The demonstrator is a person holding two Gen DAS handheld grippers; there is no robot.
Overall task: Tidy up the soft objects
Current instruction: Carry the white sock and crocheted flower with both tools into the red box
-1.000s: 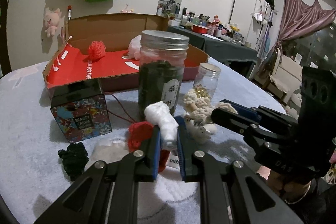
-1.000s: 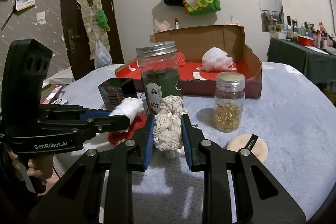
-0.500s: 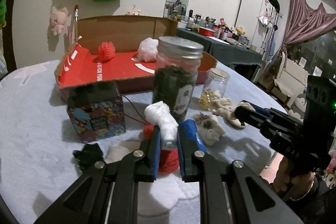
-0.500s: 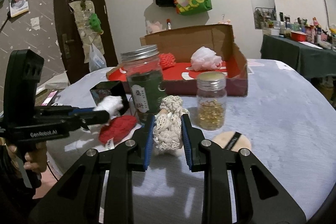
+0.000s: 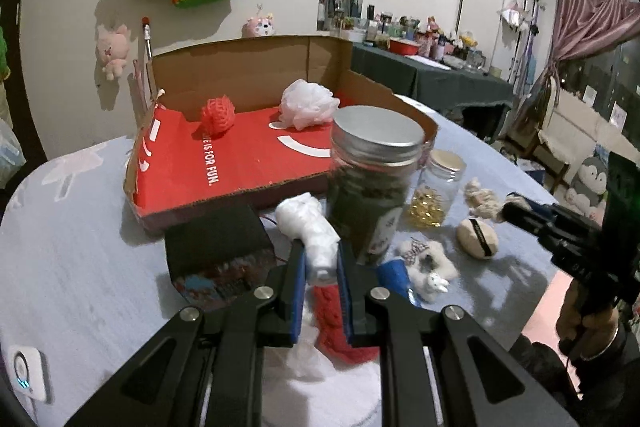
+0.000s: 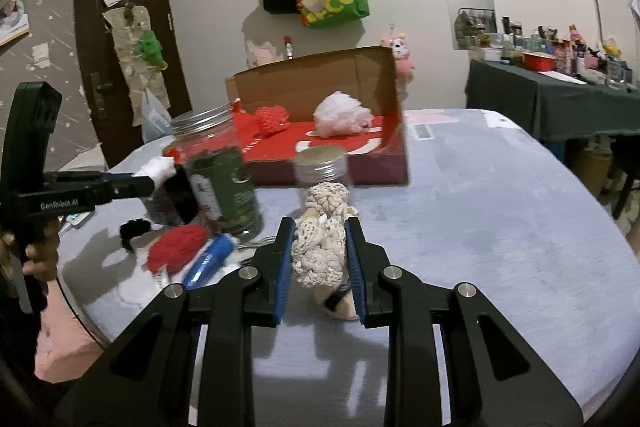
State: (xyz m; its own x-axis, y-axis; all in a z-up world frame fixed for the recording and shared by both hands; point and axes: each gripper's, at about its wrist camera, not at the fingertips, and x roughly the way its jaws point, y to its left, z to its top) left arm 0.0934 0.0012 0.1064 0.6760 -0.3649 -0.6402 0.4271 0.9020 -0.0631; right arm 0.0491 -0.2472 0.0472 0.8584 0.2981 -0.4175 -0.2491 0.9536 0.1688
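Note:
My left gripper [image 5: 319,269] is shut on a white soft roll [image 5: 310,231] and holds it above the table in front of the open red cardboard box [image 5: 240,163]. It also shows in the right wrist view [image 6: 158,173]. My right gripper [image 6: 319,261] is shut on a cream crocheted piece [image 6: 322,233], lifted over the table; its tip shows in the left wrist view [image 5: 482,197]. A red knitted ball [image 5: 217,115] and a white puff [image 5: 308,103] lie inside the box. A red knitted piece [image 6: 178,247] lies on the table.
A tall jar with a metal lid [image 5: 374,183] and a small glass jar [image 5: 434,189] stand before the box. A dark printed tin [image 5: 220,251], a blue item [image 6: 210,259], a round beige puff [image 5: 478,238], a small white plush [image 5: 428,267] and a black soft piece [image 6: 134,229] lie around.
Both grippers have risen with their loads and moved toward the box. The left view now looks down into the box; the right gripper has swung further right.

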